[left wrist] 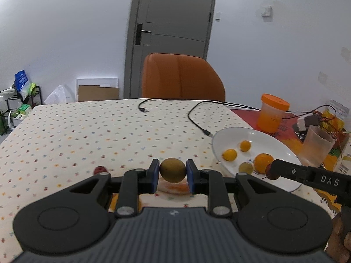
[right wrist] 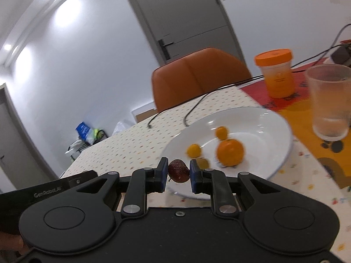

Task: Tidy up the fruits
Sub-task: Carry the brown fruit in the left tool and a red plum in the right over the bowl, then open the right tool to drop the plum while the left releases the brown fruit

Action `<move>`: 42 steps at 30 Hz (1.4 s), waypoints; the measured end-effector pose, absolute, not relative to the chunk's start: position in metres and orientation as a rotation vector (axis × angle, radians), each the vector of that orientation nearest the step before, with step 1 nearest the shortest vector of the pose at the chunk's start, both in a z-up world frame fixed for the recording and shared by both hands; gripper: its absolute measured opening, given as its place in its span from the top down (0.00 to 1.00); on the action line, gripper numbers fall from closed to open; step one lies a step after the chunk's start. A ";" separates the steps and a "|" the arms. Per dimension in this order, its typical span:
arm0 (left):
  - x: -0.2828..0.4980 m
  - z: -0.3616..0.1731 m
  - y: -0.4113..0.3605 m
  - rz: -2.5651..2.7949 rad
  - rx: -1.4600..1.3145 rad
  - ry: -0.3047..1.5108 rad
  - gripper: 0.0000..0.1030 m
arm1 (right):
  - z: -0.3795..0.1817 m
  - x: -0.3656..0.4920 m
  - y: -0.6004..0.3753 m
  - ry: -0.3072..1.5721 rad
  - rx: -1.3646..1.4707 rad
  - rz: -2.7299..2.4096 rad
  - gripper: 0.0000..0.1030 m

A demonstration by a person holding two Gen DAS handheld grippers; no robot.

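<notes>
The left claw (left wrist: 172,176) was clenched on a brownish-green round fruit (left wrist: 172,170), which was held above the dotted worktop (left wrist: 87,135), well left of the white plate (left wrist: 230,137). The right claw (right wrist: 178,175) was clamped on a small dark red fruit (right wrist: 178,171), perhaps a cherry or a date since the view was blurred, and was held just over the plate's near rim. On the plate an orange (right wrist: 230,152) and two small yellow-orange fruits (right wrist: 194,150) were seen, with a dull greenish one (left wrist: 245,167) beside them.
</notes>
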State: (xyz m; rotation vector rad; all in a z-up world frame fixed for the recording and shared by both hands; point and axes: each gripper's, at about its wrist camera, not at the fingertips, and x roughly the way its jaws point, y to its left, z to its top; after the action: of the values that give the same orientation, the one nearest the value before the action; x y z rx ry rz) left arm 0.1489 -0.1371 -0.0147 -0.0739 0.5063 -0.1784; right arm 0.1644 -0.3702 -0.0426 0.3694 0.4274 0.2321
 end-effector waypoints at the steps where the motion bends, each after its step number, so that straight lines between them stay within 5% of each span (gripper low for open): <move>1: 0.150 -0.015 -0.141 -0.185 -0.069 0.507 0.76 | -0.043 0.165 -0.374 0.425 0.373 0.223 0.81; 24: 0.182 -0.018 -0.217 -0.296 0.011 0.514 0.76 | -0.048 0.174 -0.430 0.364 0.375 0.094 0.81; 28: 0.186 -0.020 -0.224 -0.301 0.018 0.519 0.76 | -0.046 0.174 -0.430 0.351 0.358 0.084 0.70; 42: 0.188 -0.015 -0.243 -0.331 0.028 0.510 0.72 | -0.056 0.161 -0.435 0.385 0.388 0.106 0.70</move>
State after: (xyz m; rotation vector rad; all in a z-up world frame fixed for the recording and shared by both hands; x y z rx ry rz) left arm 0.1880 -0.2427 -0.0149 0.0278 0.5101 -0.3307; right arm 0.1615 -0.4352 -0.0556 0.3879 0.3853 0.1059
